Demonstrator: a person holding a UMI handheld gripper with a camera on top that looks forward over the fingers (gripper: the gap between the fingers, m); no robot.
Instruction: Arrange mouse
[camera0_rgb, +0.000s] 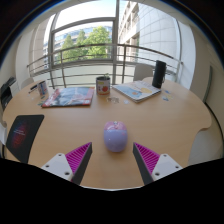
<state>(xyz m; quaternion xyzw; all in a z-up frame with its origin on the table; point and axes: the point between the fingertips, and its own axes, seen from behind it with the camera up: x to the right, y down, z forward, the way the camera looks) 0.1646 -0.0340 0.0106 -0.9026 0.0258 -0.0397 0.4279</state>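
1. The mouse (116, 136), pale lavender, sits on the wooden counter (170, 125) in the lower centre of the frame, just ahead of the gripper (113, 160) and in line with the gap between its fingers.
2. The fingers are spread wide and hold nothing; their pink pads (79, 158) show at the bottom of the frame, short of the mouse.
3. To do the step well, the gripper would likely advance straight, keeping the mouse centred, and close evenly on its two sides.
4. Across the upper counter lie a magazine (68, 96), a can (103, 85), a book (137, 92) and a dark bottle (158, 73).
5. No brand, label or writing can be read.
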